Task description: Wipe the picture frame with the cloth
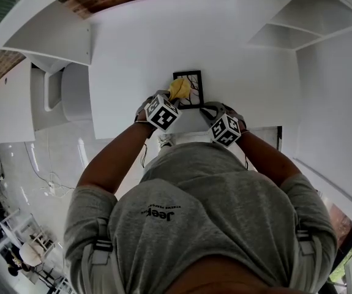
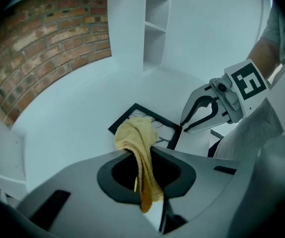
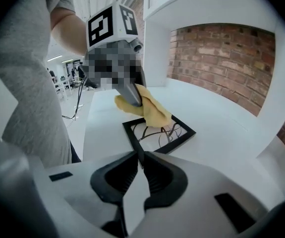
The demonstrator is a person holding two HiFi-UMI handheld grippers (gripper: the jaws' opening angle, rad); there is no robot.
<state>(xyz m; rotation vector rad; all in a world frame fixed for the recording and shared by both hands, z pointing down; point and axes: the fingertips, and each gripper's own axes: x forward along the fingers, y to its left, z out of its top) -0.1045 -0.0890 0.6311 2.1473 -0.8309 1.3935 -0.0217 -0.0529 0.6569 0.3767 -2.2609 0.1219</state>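
A black picture frame (image 1: pixel 195 88) with a branch drawing lies flat on the white table (image 1: pixel 127 54). My left gripper (image 1: pixel 174 97) is shut on a yellow cloth (image 2: pixel 135 137), and the bunched cloth rests on the frame's (image 2: pixel 132 112) near-left part. In the right gripper view the cloth (image 3: pixel 154 110) hangs from the left gripper (image 3: pixel 132 99) over the frame's (image 3: pixel 179 135) far corner. My right gripper (image 3: pixel 140 155) has its jaw tips pinched together on the frame's near corner. The left gripper view shows the right gripper (image 2: pixel 184 127) at that same corner.
White open shelving (image 1: pixel 298 17) stands at the table's right, and its compartments (image 2: pixel 154 29) show behind the frame. A brick wall (image 2: pixel 48 48) runs along the back. The table's front edge (image 1: pixel 182 133) is right by the person's body.
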